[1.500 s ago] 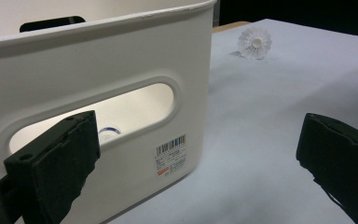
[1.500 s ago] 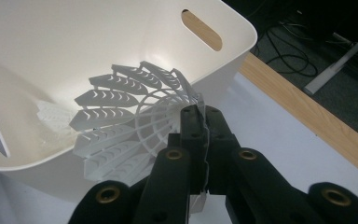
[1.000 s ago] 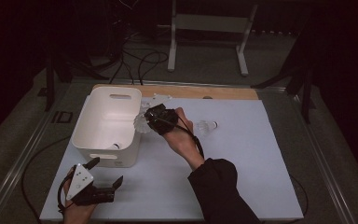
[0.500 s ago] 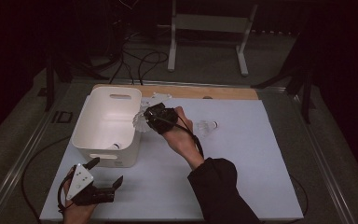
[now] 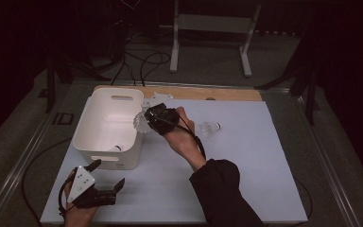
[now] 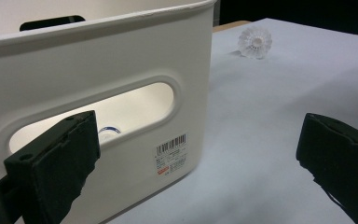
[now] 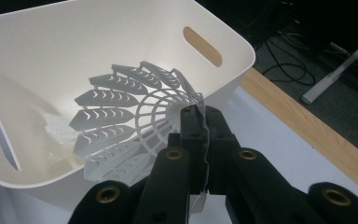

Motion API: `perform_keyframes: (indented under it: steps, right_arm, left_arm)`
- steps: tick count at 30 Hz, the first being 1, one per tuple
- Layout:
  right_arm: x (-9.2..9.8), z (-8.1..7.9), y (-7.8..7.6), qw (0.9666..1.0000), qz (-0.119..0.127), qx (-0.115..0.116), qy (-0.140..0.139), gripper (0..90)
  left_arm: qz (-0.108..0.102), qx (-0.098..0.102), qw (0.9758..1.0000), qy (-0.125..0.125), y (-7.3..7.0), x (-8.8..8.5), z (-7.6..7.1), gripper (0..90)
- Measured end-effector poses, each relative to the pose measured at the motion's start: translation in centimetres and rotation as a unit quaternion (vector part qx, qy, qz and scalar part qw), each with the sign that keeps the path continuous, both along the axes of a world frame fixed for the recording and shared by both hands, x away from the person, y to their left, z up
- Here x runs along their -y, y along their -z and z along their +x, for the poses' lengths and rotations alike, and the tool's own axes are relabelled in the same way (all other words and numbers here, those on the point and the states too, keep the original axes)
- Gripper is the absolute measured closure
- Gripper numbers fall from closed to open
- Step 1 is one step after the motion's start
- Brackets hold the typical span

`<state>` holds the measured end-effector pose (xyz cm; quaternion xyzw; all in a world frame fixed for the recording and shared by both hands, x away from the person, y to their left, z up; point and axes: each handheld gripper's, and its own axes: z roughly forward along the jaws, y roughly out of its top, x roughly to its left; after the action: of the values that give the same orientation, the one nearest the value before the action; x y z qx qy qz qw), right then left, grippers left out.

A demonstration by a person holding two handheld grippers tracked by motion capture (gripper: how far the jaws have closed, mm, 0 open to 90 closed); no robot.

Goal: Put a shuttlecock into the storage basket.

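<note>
Right gripper [image 5: 147, 118] poised over the near right rim of the white plastic bin [image 5: 105, 150], jaws pinched tight on the skirt of a white plastic shuttlecock [image 5: 140, 122]. In the right gripper view, same shuttlecock [image 7: 126, 126] fanned out ahead of the closed jaws, skirt edge nipped between the pads, feathers spread above the bin's [image 7: 228, 42] open interior, not resting on anything. Inside the bin, down against the floor, another shuttlecock [image 7: 58, 130], pale and partly hidden behind the held one. Farther right on the white table mat [image 5: 246, 165], well apart from the bin, one more shuttlecock [image 5: 209, 128] lying on its side; in the left gripper view, seen end-on as a round white skirt [image 6: 255, 42] beyond the bin's corner. Left gripper [image 5: 105, 179] low at the near left of the mat, just in front of the bin's near wall, jaws spread wide with nothing between them, aimed at the wall's handle slot [image 6: 98, 116]. Barcode label [image 6: 171, 156] stuck below the right end of that slot. Wooden strip [image 5: 203, 93] along the far edge of the mat, behind the bin.
</note>
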<state>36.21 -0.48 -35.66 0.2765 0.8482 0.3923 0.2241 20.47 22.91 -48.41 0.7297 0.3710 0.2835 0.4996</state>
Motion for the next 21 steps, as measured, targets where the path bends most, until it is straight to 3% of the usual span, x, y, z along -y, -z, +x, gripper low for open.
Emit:
perform_keyframes:
  steps: [21]
  right_arm:
    - [-0.35, -0.09, -0.69, 1.0, 0.007, 0.005, -0.002, 88.6]
  left_arm:
    - [0.0, 0.0, 1.0, 0.0, 0.0, -0.02, -0.01, 0.3]
